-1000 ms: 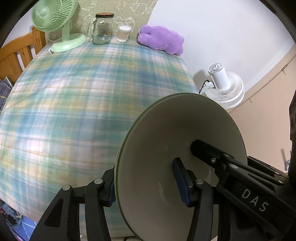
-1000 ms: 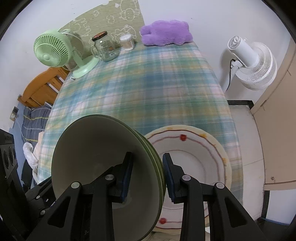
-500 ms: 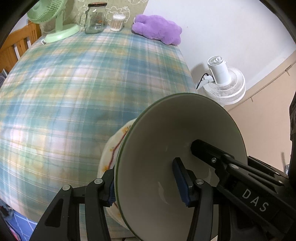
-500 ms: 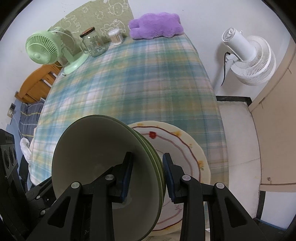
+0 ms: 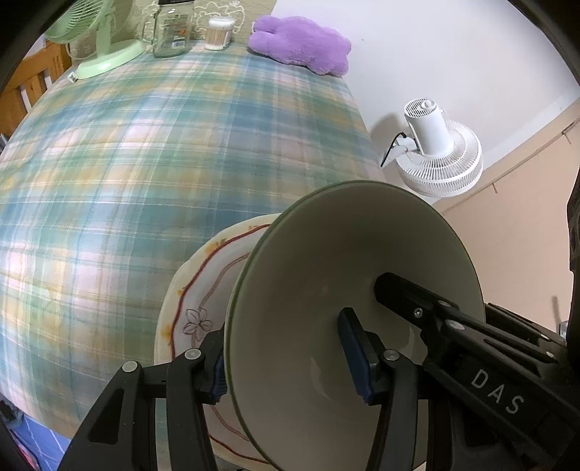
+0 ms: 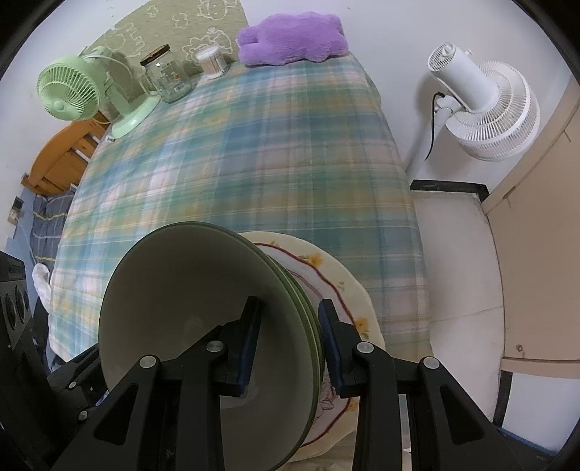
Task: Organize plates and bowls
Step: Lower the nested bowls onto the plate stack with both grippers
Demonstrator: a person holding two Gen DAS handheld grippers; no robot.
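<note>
Above the near edge of the plaid tablecloth (image 5: 163,152), both grippers grip the rim of a stack of green bowls (image 6: 203,326) held on edge: left gripper (image 5: 290,355) and right gripper (image 6: 290,340), each clamped with one finger inside. Behind the bowls sits a cream flowered plate (image 5: 203,290) (overhanging that edge). Beyond the plate, bare cloth runs to a green fan (image 6: 72,94), jar (image 6: 166,74) and purple plush (image 6: 290,36).

White letters "DAS" stand on the black right gripper (image 5: 409,290); the jar label (image 5: 173,32) is unreadable.
</note>
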